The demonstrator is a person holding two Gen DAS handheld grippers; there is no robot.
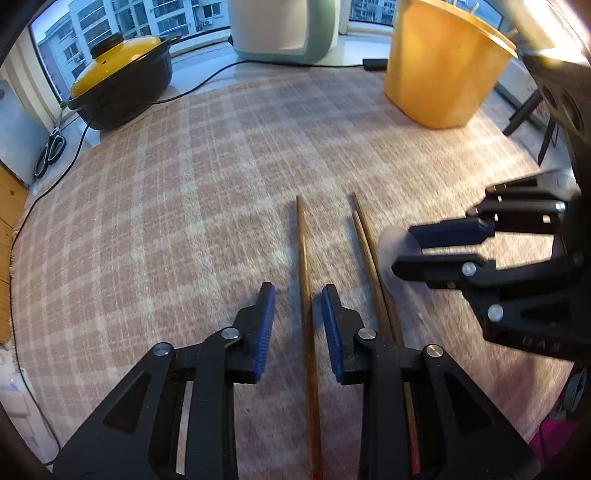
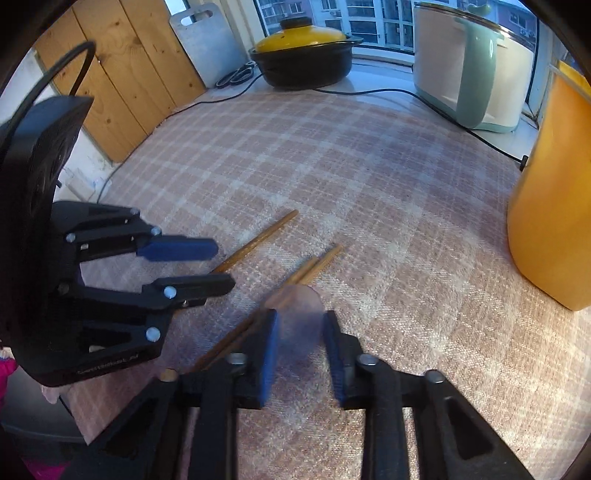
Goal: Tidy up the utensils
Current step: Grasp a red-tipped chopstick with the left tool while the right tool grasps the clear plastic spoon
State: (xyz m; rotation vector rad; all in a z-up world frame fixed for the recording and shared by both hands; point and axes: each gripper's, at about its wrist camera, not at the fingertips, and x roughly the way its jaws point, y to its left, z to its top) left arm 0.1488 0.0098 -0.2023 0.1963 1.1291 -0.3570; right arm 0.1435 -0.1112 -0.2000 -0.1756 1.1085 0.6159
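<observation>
A single wooden chopstick (image 1: 305, 280) lies on the checked cloth (image 1: 166, 206), running straight between the blue pads of my left gripper (image 1: 298, 306). Those pads stand clear of it on both sides, so the gripper is open. Two more chopsticks (image 1: 369, 254) lie side by side just to its right. My right gripper (image 2: 301, 332) has a pale, translucent, blurred utensil (image 2: 299, 314) filling the gap between its pads, right over the chopstick pair (image 2: 314, 264). From the left wrist view, the right gripper (image 1: 402, 249) comes in from the right with the same pale utensil (image 1: 386, 245) at its tips.
A tall yellow container (image 1: 443, 66) stands at the back right of the cloth. On the window sill are a black pot with a yellow lid (image 1: 122, 85), a white and green appliance (image 1: 284, 29), scissors (image 1: 50, 151) and a black cable (image 1: 207, 79).
</observation>
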